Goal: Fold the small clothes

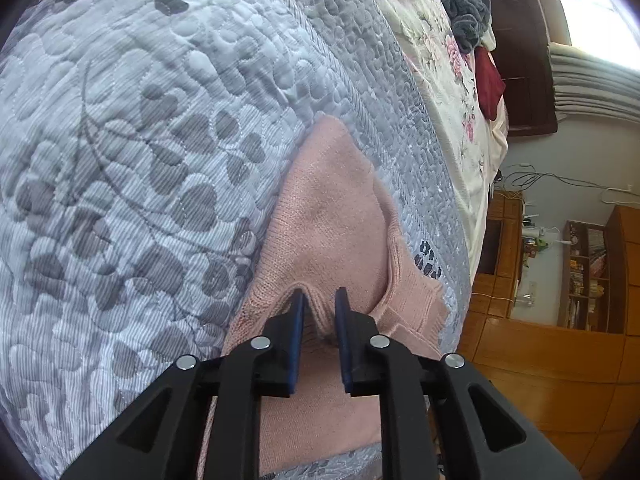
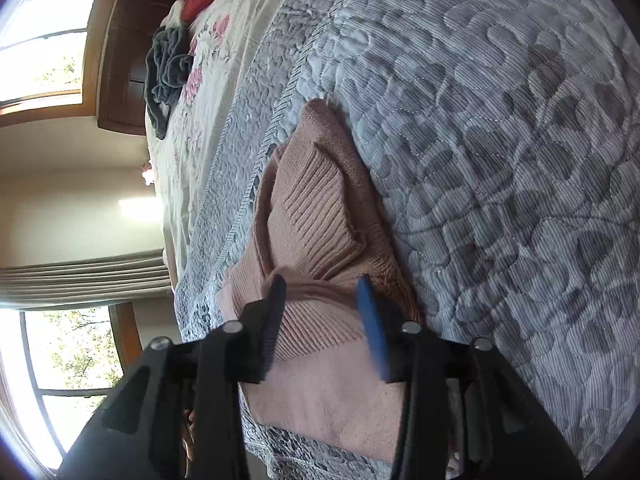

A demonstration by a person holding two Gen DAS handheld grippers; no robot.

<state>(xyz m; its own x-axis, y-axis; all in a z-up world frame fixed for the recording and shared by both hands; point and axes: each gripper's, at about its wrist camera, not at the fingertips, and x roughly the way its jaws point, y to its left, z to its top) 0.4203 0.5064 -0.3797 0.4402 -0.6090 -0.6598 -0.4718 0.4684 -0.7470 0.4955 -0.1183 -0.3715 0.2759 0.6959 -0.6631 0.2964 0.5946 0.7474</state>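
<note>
Left gripper point(image 1: 321, 294) at 6 o'clock, jaws narrow, pinching fold of pink sweater point(image 1: 332, 208). Right gripper point(image 2: 320, 286) at 6 o'clock, jaws wider, ribbed part of pink sweater point(image 2: 316, 208) between them; cannot tell if squeezed. Sweater lies bunched on grey leaf quilt point(image 1: 140, 140) of bed, near quilt edge. Farther, at 1 o'clock in left view: flowered sheet point(image 1: 448, 68), dark grey cloth point(image 1: 466, 4), red cloth point(image 1: 490, 80).

We note daylight from blown-out windows point(image 2: 44, 44), soft shadows, heavy fisheye bending with dark corners, and blurred near fingers point(image 2: 372, 328).
</note>
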